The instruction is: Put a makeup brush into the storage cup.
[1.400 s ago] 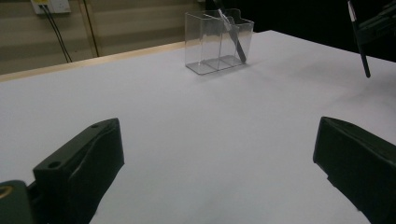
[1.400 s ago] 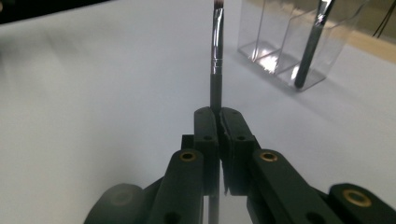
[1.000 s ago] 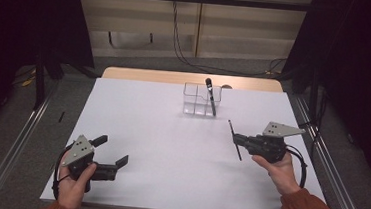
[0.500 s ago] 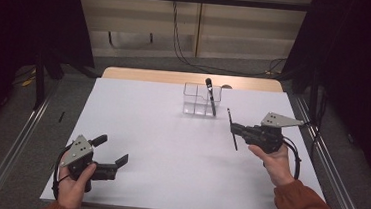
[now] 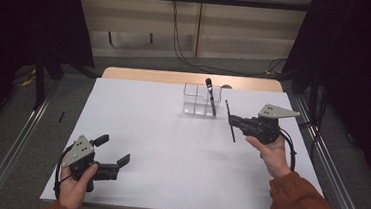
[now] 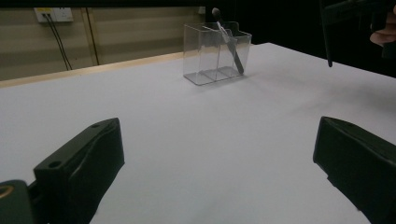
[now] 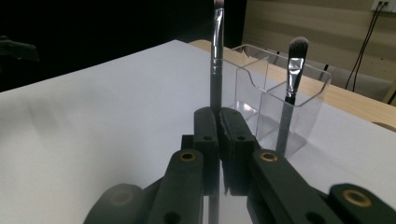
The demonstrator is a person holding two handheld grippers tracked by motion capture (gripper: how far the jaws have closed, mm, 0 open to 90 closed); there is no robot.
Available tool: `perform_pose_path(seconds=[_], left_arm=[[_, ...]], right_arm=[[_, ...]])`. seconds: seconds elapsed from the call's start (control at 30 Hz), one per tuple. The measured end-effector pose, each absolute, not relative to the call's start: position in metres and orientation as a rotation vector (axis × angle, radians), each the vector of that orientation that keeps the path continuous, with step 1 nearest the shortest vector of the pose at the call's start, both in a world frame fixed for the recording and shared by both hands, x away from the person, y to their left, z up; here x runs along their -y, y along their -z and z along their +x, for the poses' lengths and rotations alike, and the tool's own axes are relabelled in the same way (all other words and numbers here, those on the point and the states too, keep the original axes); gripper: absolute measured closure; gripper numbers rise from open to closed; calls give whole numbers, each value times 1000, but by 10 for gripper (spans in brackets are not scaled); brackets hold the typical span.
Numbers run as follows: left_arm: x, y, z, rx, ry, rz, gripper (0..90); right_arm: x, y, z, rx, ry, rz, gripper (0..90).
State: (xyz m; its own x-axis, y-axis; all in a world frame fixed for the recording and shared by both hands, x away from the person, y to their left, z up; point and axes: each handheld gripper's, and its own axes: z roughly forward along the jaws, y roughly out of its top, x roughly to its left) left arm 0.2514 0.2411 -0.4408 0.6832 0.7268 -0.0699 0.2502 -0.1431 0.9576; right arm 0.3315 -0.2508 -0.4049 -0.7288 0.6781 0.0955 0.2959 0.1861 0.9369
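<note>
White table (image 5: 170, 148): right hand-held gripper (image 5: 232, 121) clamped on brush (image 5: 230, 122), beside clear organizer (image 5: 200, 99); left hand-held gripper (image 5: 114, 151) agape.

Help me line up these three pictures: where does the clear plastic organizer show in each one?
High view: the clear organizer stands at the far middle of the white table.
Left gripper view: top centre, beyond the open tongs.
Right gripper view: right of centre, behind the held brush.
Shared landmark: the makeup brush leaning inside it.
</note>
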Motion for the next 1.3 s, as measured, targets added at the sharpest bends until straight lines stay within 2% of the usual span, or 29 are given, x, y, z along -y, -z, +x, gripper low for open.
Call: perform_pose_path(seconds=[1.3], left_arm=[[-243, 441, 252, -791, -497, 1728, 17]], right_arm=[[229, 375, 409, -1986, -1564, 947, 860]])
